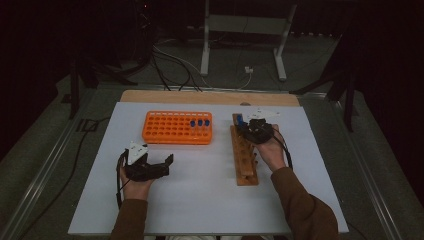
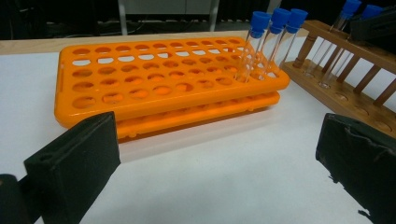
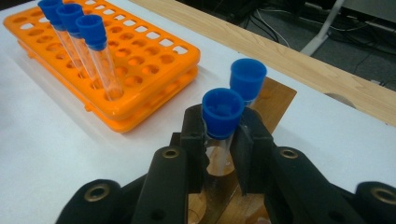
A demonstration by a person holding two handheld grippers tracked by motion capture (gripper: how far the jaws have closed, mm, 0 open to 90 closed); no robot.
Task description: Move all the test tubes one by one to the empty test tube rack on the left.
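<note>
Right claw (image 3: 219, 140) clamping clear, blue-capped tube (image 3: 221, 119)

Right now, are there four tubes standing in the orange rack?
No, three blue-capped tubes stand in a row at one end of the orange rack.

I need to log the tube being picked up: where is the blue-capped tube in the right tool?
The blue-capped tube stands in the wooden rack, at its far end on the table's right, clamped by the right tool, with another capped tube just behind it.
</note>
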